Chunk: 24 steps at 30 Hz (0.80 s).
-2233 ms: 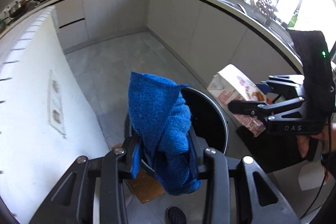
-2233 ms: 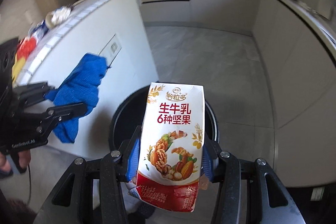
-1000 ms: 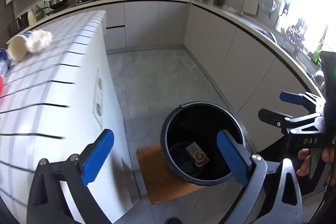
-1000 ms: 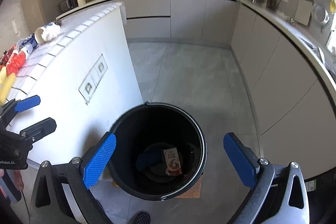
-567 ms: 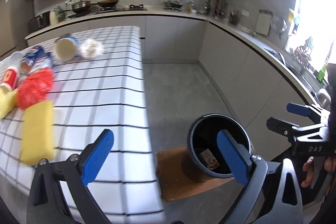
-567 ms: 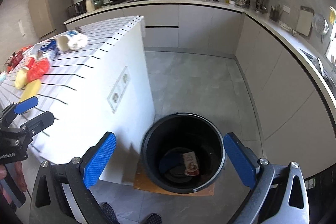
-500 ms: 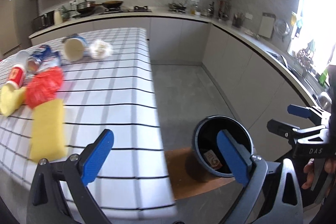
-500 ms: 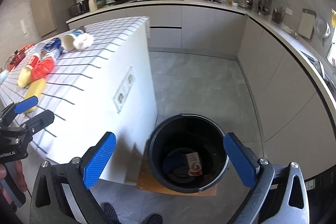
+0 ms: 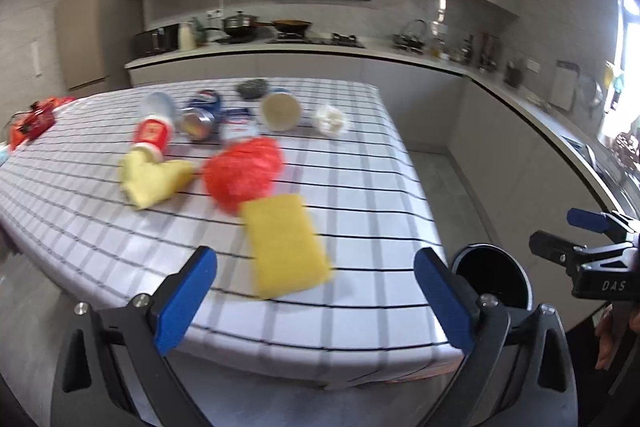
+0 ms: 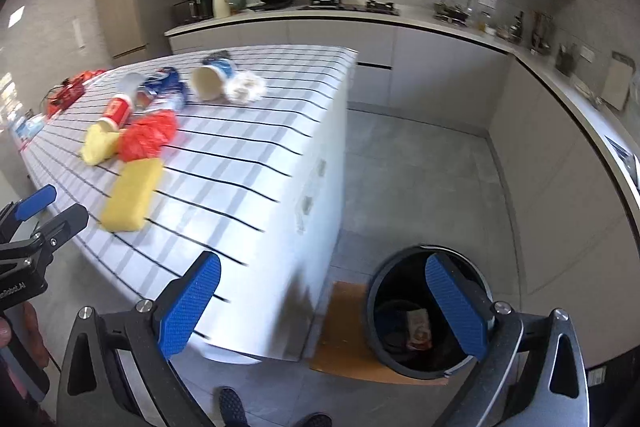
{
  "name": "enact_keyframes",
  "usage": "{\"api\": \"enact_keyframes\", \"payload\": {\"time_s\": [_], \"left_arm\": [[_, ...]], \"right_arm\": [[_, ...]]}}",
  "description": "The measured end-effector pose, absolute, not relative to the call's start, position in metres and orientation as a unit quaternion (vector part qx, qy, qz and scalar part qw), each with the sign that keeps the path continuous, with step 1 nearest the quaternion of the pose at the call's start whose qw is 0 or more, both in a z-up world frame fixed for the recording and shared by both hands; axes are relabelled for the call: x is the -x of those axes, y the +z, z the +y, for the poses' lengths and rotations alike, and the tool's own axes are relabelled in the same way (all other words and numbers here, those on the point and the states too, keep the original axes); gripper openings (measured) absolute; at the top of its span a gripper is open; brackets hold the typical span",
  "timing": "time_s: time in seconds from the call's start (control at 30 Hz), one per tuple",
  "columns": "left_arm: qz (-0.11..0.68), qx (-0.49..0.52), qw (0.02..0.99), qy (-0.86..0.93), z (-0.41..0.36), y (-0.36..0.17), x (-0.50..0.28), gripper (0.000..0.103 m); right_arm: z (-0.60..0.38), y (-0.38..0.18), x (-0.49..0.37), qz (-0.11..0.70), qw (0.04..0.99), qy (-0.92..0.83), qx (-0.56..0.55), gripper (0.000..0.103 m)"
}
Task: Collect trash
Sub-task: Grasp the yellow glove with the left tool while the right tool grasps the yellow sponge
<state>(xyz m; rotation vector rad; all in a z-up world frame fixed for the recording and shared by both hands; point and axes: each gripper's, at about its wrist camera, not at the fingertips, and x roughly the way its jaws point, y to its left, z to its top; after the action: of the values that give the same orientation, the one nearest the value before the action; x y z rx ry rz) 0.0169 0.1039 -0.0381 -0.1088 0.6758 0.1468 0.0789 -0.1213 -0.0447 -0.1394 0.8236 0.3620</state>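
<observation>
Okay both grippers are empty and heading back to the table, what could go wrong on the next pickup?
The yellow rectangular sponge lies close to the edge of the checked white tablecloth; a nudge from the open left gripper might push it off. The crumpled red plastic bag touches the sponge and could drag along. The round black trash bin sits low on the floor beside the table, so a release from above could miss.

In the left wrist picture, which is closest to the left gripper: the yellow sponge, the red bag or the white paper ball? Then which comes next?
From the left gripper:
1. Yellow sponge, right ahead near the table's front edge.
2. Red bag, behind the sponge.
3. White paper ball, farthest, toward the back right.
</observation>
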Motion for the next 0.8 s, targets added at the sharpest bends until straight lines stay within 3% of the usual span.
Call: {"api": "enact_keyframes", "payload": {"time_s": [0.37,0.8], "left_arm": [[0.324,0.091,0.93,0.151,0.193,-0.042,0.023,0.1],[0.355,0.097,0.917,0.155,0.254,-0.072,0.022,0.1]], "right_arm": [[-0.025,-0.034,-0.068,0.382,0.891,0.234,0.075,0.103],[0.072,-0.061,-0.071,0.399,0.878,0.25,0.085,0.102]]}}
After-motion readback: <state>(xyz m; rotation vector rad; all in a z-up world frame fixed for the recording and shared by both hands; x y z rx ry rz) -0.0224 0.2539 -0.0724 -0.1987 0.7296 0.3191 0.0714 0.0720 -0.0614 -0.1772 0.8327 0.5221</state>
